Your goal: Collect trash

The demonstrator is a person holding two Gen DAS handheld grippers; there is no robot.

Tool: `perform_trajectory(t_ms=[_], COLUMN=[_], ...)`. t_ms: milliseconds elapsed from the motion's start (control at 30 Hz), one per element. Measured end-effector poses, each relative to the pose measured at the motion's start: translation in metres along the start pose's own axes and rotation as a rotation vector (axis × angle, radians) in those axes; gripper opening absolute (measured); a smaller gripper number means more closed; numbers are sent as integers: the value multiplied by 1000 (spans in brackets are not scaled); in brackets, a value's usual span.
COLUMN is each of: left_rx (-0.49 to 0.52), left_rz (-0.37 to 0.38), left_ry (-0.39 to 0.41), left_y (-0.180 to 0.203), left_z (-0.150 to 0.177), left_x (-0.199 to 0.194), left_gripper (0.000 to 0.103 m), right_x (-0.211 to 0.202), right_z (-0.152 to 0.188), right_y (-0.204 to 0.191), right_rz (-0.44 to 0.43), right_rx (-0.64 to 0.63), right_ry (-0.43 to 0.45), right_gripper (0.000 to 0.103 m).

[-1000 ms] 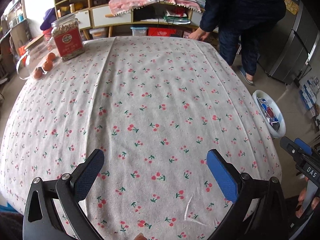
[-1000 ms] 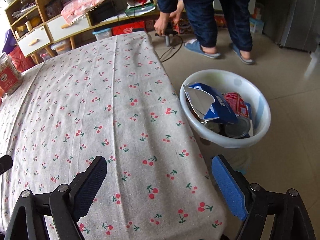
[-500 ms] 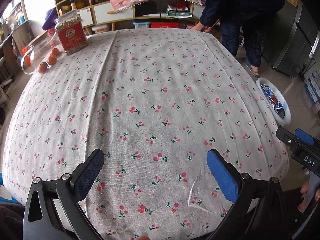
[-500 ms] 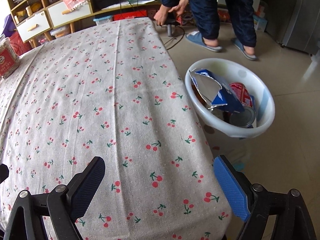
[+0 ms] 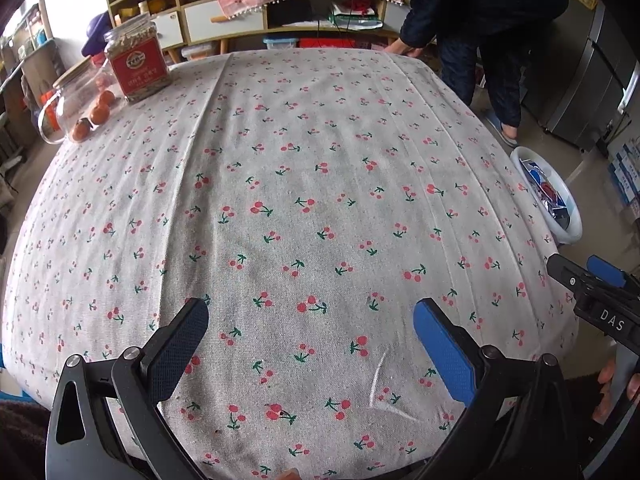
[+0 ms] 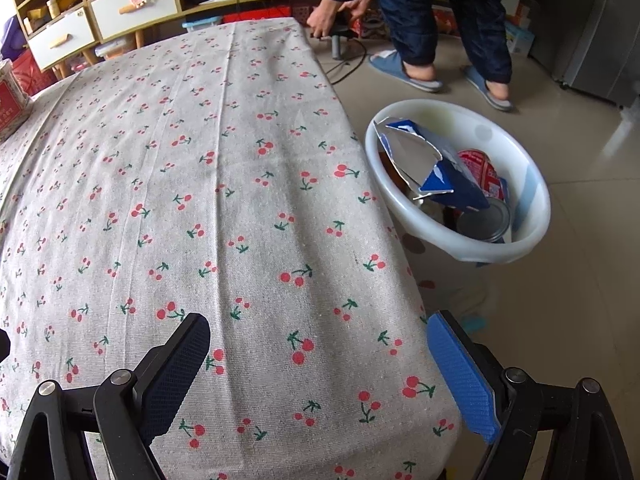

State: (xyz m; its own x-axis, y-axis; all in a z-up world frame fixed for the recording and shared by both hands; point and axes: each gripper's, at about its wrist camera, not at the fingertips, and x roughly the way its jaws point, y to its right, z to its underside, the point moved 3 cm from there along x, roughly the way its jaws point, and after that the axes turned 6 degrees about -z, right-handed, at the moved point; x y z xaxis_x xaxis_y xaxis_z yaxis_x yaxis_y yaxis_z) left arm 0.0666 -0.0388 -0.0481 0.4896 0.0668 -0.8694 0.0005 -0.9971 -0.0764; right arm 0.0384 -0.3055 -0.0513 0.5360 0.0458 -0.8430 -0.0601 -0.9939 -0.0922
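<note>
Both grippers hang over the table with nothing between their fingers: left gripper (image 5: pixel 310 320) has its fingers spread wide above the cherry-print tablecloth (image 5: pixel 304 168), near the table's close edge; right gripper (image 6: pixel 318 336) likewise spread wide, over the close right corner of the same cloth (image 6: pixel 208 168), its blue pad (image 6: pixel 460 376) at about the table's edge. In the left wrist view the right gripper (image 5: pixel 600 292) shows at the far right, a hand (image 5: pixel 616 388) below it. The trash sits in a white basin (image 6: pixel 532 216) on the floor just beside the table's right side: a torn blue and silver foil bag (image 6: pixel 424 164) on top, a red can (image 6: pixel 484 172) lying under it, a round metal lid or can end (image 6: pixel 484 220) toward the near rim. Same basin (image 5: pixel 572 224) shows small at the right in the left view. No loose trash visible on the cloth. At the far left corner of the table: a jar with a red label (image 5: pixel 138 60), and beside it a clear glass jar (image 5: pixel 76 108) with orange fruit inside. A person in dark clothes (image 6: pixel 420 12) bends down beyond the far end of the table, hands (image 6: pixel 336 12) low near a cable on the floor. Wooden shelving with drawers (image 5: pixel 208 16) along the back wall.
</note>
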Motion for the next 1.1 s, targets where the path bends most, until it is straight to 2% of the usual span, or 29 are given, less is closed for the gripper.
perform_trajectory(t_ms=[1100], left_rx=[-24], left_rz=[1], left_ry=[13], left_y=[-4], left_z=[-1], left_x=[-3], left_gripper=[103], right_x=[-2], right_z=[1], right_y=[0], right_rz=[12], right_rx=[-13], right_ry=[7], right_gripper=[92])
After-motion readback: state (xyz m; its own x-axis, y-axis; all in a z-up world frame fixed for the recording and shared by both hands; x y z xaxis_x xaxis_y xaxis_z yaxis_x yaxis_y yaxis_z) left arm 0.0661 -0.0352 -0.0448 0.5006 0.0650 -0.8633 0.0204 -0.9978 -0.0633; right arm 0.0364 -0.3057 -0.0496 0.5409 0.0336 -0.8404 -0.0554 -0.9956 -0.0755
